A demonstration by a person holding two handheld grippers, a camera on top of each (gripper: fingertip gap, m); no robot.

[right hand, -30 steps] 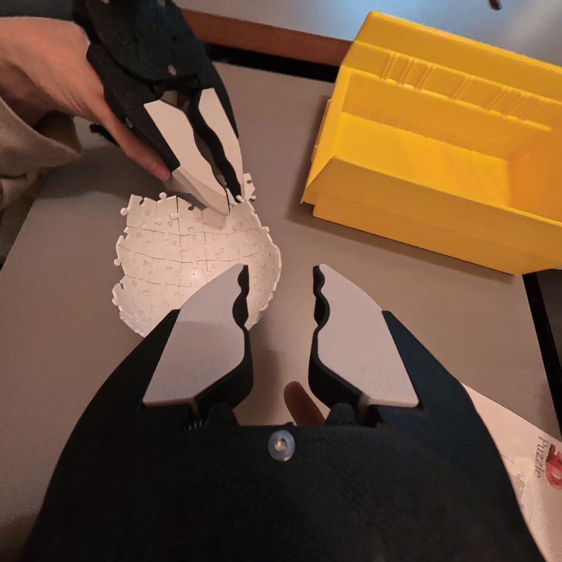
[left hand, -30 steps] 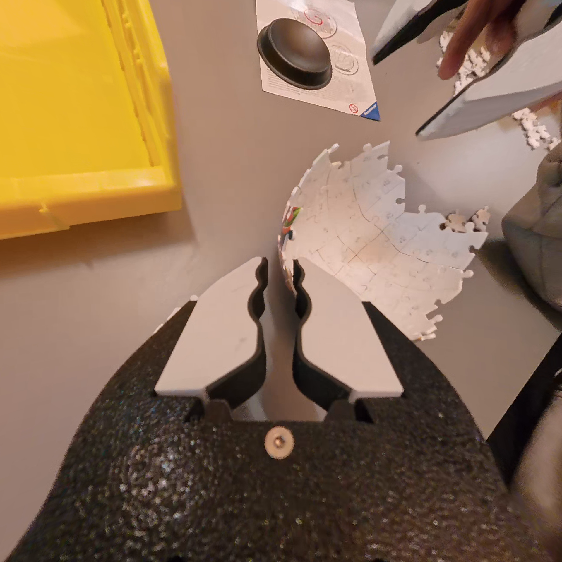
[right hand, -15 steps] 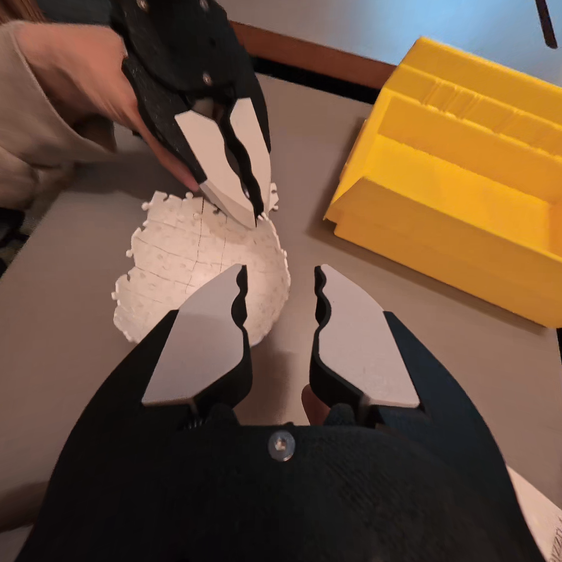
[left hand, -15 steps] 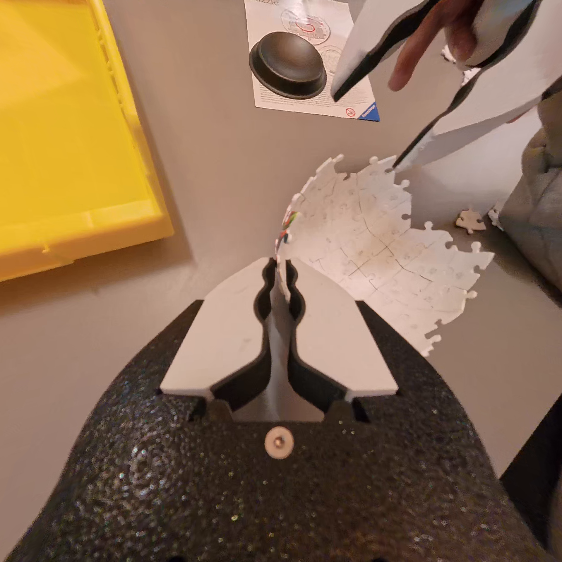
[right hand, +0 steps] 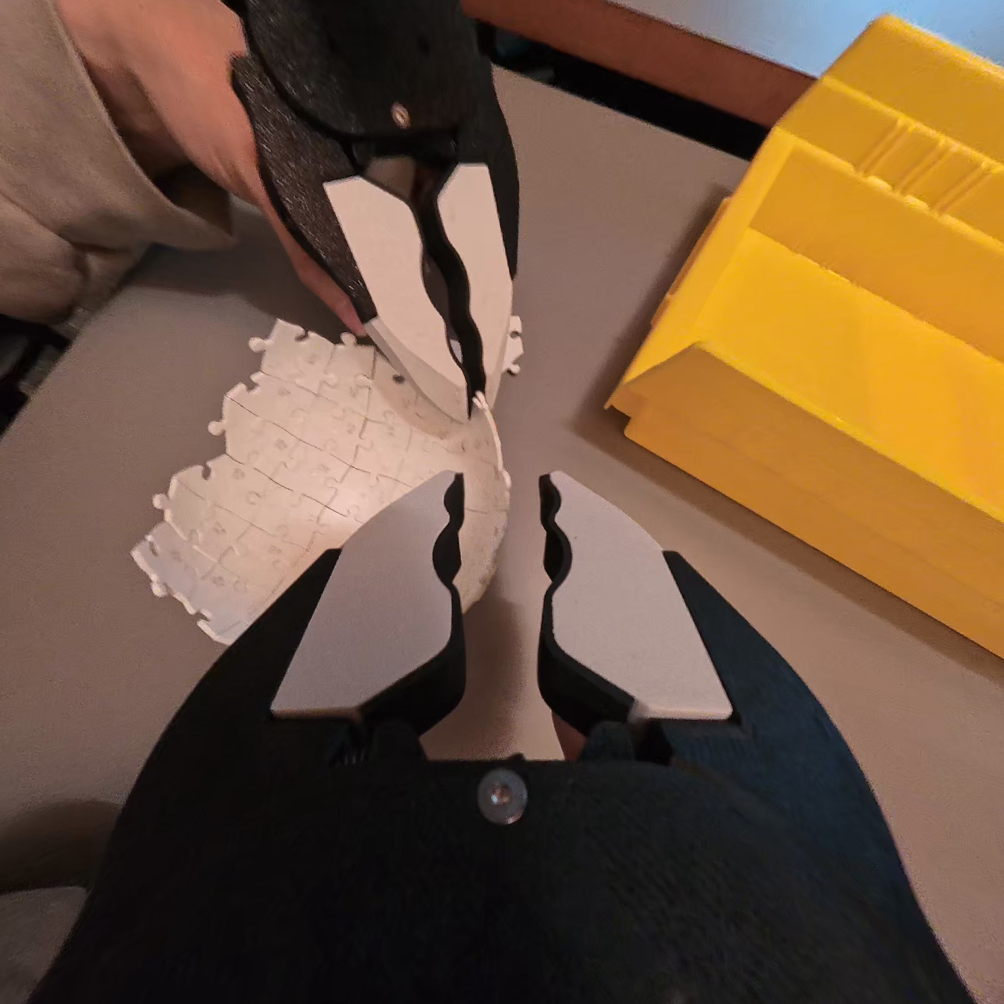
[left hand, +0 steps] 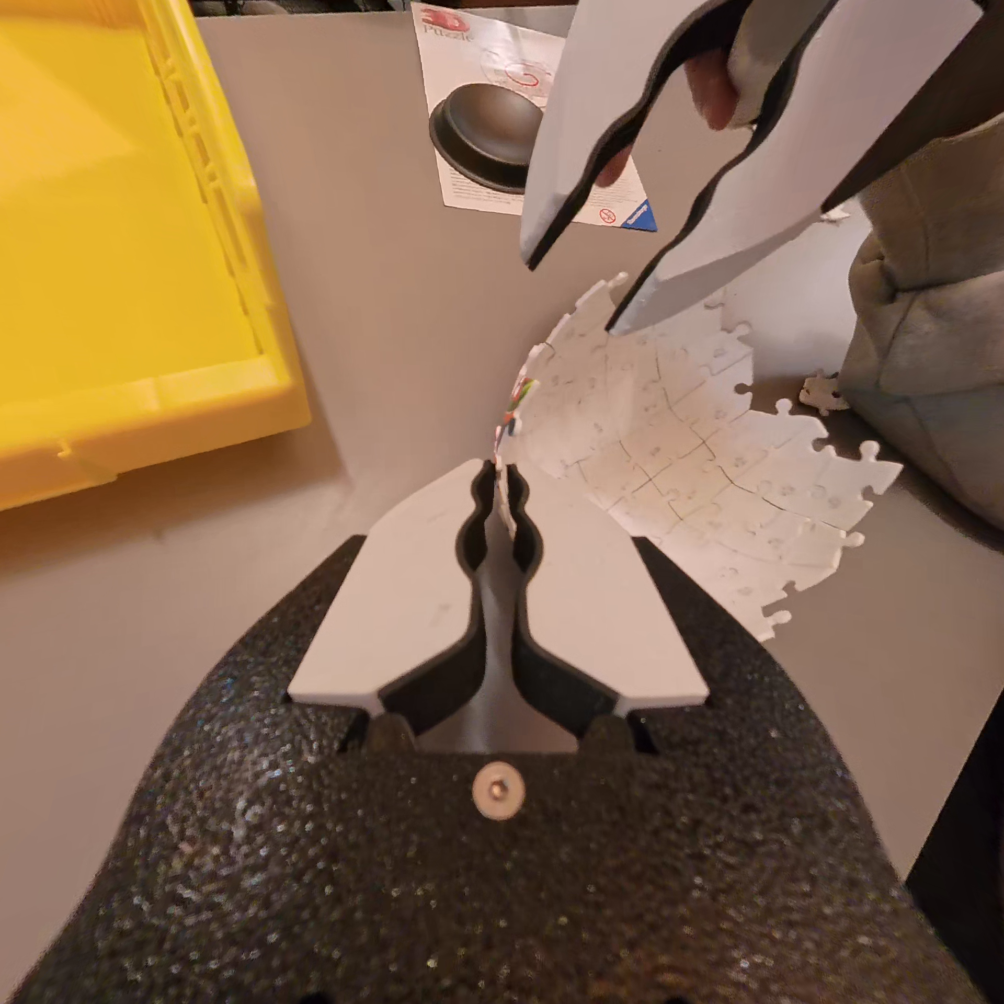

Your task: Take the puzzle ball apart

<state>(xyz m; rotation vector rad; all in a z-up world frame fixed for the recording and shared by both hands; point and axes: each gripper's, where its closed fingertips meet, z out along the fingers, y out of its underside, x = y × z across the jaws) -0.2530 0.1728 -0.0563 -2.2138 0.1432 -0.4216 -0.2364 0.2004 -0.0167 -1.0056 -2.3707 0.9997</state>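
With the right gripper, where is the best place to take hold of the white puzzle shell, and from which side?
Probably the jagged rim of the puzzle shell on the side nearest the right gripper, opposite where the left gripper pinches it. The shell is a thin curved wall, open upward, so put one finger inside and one outside, coming from above.

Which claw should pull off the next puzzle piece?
Probably the right claw. It is open and empty beside the puzzle shell. The left claw is shut on the shell's rim, holding it steady.
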